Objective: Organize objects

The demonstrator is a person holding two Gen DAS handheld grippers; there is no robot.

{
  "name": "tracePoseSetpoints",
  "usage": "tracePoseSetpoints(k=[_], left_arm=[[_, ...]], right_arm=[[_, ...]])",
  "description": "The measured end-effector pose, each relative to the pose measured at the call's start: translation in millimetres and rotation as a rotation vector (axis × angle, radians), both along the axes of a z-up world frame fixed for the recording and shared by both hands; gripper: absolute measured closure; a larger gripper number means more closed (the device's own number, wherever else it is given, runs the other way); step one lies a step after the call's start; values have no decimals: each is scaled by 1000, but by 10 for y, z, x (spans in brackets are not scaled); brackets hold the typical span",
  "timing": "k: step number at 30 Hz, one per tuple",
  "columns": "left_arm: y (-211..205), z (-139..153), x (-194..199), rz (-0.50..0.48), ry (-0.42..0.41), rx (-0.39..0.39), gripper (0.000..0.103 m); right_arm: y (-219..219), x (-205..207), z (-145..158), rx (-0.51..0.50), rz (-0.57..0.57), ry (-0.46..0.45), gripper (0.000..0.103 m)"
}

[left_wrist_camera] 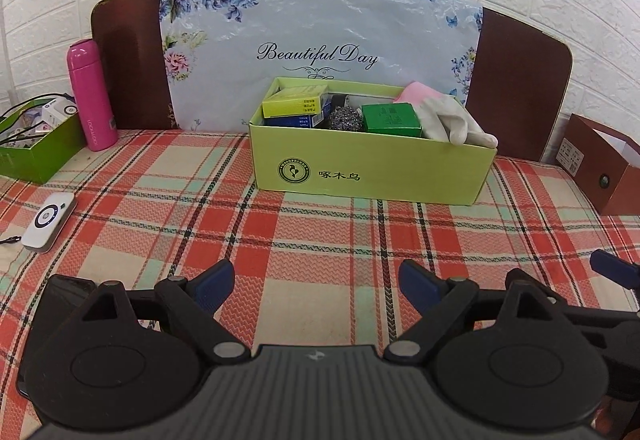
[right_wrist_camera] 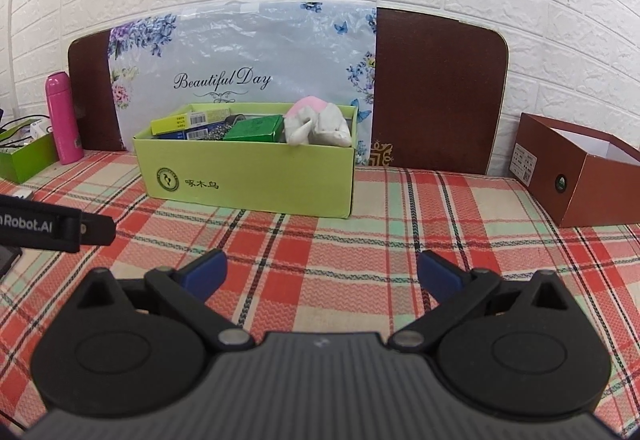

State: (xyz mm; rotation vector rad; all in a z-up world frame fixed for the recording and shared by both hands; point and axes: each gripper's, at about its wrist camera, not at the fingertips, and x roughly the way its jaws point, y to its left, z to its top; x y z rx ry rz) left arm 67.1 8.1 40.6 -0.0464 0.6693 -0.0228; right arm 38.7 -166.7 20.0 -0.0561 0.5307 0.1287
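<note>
One light green cardboard box (left_wrist_camera: 372, 175) stands on the plaid-covered surface (left_wrist_camera: 320, 240), against a floral "Beautiful Day" sheet (left_wrist_camera: 320, 39) that leans on a brown board (right_wrist_camera: 436, 87). Inside this box lie one yellow-green carton (left_wrist_camera: 294, 101), one blue carton (left_wrist_camera: 296, 119) under it, one metal scouring ball (left_wrist_camera: 346, 118), one dark green carton (left_wrist_camera: 392, 119) and one pale glove with a pink cuff (left_wrist_camera: 444, 115) at the box's right end. Left of the box stand one pink flask (left_wrist_camera: 91, 93) and one darker green box (left_wrist_camera: 36, 151) holding cables and a small white carton; one white device (left_wrist_camera: 49, 222) lies nearer the camera. Right of the box sits one brown open box (right_wrist_camera: 580, 175).

The left gripper (left_wrist_camera: 316, 286) hangs over bare cloth in front of the light green box, jaws spread wide with nothing between them. The right gripper (right_wrist_camera: 322, 274) is likewise spread and empty, in front of the same box.
</note>
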Motion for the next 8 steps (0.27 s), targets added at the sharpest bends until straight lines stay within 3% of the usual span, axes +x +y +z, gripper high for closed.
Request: tracePoseSetpoints(k=[8], left_arm=[[-14, 16, -34, -6, -4, -9, 11]], right_arm=[[42, -30, -7, 2, 12, 4, 0]])
